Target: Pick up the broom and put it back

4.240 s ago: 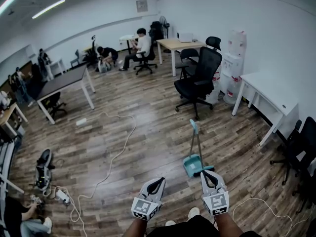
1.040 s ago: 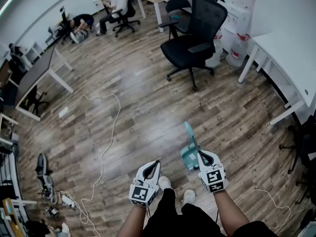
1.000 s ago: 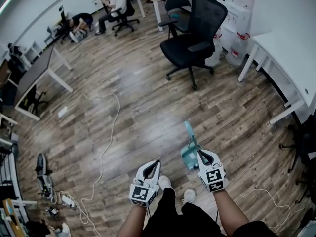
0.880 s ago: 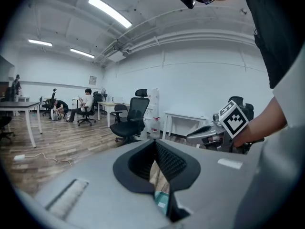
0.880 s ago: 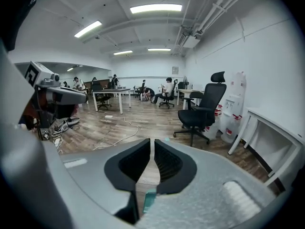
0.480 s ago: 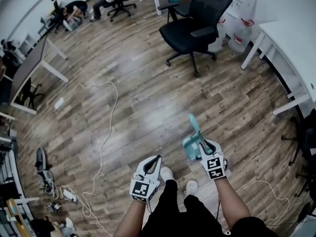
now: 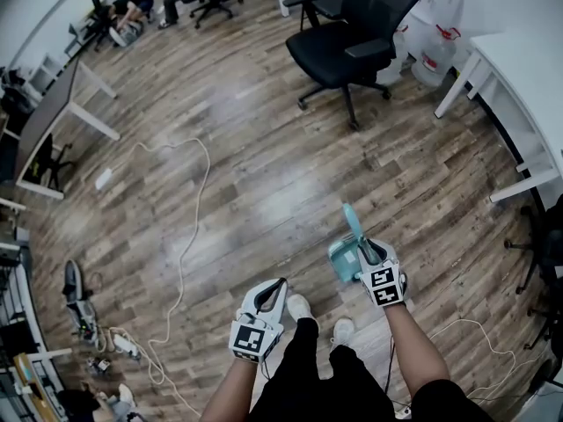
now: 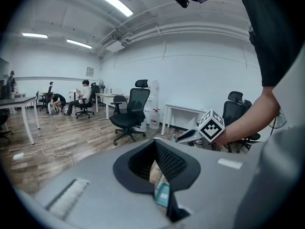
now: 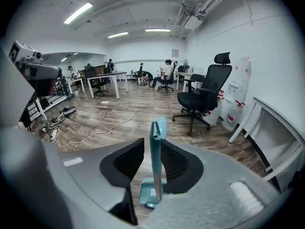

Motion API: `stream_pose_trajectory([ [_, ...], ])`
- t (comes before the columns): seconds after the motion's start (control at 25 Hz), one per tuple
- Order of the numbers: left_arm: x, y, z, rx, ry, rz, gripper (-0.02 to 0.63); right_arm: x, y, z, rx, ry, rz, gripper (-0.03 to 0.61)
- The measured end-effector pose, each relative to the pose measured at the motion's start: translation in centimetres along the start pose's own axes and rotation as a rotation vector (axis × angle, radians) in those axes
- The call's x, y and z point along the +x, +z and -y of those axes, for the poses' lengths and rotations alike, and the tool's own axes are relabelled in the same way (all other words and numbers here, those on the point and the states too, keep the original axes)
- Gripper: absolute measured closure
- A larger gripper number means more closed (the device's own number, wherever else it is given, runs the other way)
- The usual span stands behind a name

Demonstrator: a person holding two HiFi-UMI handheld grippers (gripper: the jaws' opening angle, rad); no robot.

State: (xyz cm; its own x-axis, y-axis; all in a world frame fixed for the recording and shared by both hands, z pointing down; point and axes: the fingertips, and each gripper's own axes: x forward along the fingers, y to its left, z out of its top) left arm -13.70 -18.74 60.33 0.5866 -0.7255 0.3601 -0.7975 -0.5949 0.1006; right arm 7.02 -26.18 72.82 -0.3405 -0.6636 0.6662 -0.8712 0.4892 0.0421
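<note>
Office floor | grasp step: my right tool (image 7: 365,252) opens around the upright broom (image 9: 157,168) handle, by the dustpan (image 7: 341,260) | left tool (image 7: 271,288) pressed together, empty | next I must close squarely, then lift.

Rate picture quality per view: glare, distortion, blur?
Head view: heavy fisheye, pale glare patch on the floor. Left gripper view: black corners, lamp blown out. Right gripper view: same vignette, lamps clipped, broom sharp.
</note>
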Motion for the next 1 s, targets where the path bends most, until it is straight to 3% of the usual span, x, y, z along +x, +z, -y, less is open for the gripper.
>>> stream_pose_trajectory([
  [0.56,1.1,-0.3,0.8,-0.005,-0.034,-0.014,0.594,2.9,-1.1,0.7,0.064,-0.013,-0.032,0.466],
  [1.0,0.6,-0.9,0.8,-0.008,-0.011,-0.025,0.594,1.7,-1.6,0.4,0.027,-0.031,-0.004,0.483],
])
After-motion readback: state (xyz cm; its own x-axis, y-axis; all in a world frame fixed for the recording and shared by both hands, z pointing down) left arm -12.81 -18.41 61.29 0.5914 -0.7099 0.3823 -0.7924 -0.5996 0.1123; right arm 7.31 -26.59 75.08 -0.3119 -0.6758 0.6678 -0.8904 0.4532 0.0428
